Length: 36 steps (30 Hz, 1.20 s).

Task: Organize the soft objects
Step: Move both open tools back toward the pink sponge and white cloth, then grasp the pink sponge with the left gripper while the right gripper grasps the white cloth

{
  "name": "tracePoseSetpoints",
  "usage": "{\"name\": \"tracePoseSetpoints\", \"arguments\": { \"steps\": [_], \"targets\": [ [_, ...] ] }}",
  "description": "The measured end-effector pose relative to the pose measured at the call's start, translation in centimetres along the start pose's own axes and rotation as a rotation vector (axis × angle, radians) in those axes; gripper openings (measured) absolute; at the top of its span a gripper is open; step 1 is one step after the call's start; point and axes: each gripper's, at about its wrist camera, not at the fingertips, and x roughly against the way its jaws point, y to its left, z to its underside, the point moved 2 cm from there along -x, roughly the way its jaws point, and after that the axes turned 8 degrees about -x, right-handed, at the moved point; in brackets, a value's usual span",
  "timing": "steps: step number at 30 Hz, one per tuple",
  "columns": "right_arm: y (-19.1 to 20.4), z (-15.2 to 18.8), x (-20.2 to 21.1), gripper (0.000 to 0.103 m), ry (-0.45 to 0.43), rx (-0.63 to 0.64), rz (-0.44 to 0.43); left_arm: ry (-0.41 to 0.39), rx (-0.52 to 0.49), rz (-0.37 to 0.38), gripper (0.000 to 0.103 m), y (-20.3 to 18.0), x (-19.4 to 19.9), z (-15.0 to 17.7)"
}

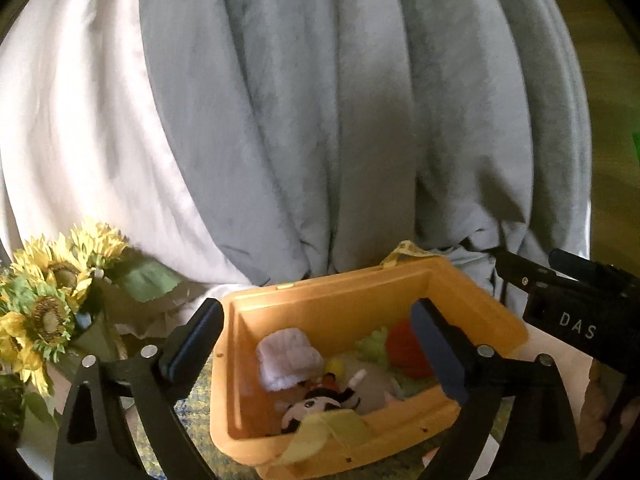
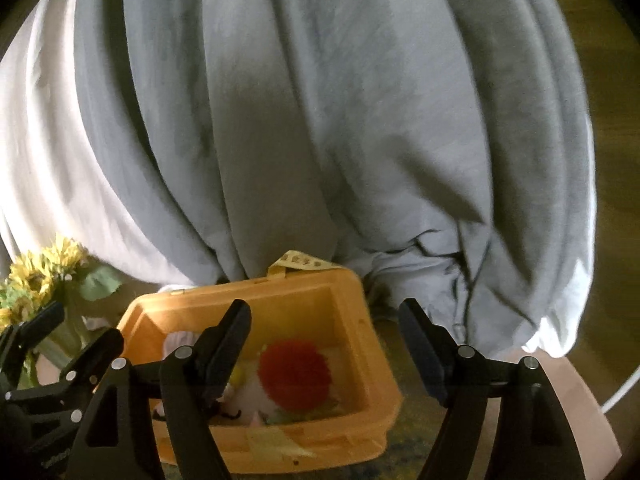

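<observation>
An orange plastic bin [image 1: 348, 296] sits on the table and holds several soft toys: a white plush piece [image 1: 288, 358], a black-and-white plush [image 1: 316, 404], a red fuzzy ball [image 1: 404, 346] and a green plush [image 1: 372, 346]. My left gripper [image 1: 318, 338] is open and empty, its jaws straddling the bin's left half. In the right wrist view the bin [image 2: 360, 336] lies low and centre with the red ball [image 2: 294, 374] inside. My right gripper [image 2: 326, 342] is open and empty above the bin's right side. The right gripper's body shows in the left wrist view [image 1: 576, 320].
Grey curtains [image 1: 340, 120] and a white one [image 1: 72, 140] hang behind the table. A sunflower bouquet [image 1: 52, 300] stands left of the bin, also in the right wrist view [image 2: 44, 280]. A patterned mat [image 1: 196, 420] lies under the bin. A yellow strap [image 1: 324, 432] drapes over its front rim.
</observation>
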Motion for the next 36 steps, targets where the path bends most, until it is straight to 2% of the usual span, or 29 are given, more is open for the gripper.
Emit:
{"name": "tracePoseSetpoints", "arguments": {
  "steps": [7,17,26,36],
  "targets": [
    [-1.8,0.7,3.2,0.077,-0.011,-0.015,0.027,-0.020,-0.021,0.030,0.099,-1.7,2.8,0.5],
    [-3.8,4.0,5.8,0.077,0.049,-0.008,0.053,0.034,-0.048,0.078,0.099,-4.3,4.8,3.0],
    [-4.8,7.9,6.2,0.077,0.153,0.006,0.062,0.108,-0.135,0.129,0.099,-5.9,4.5,5.7],
    [-5.5,11.4,4.5,0.076,0.274,0.044,0.089,0.163,-0.295,0.191,0.098,-8.0,2.3,9.1]
  ]
}}
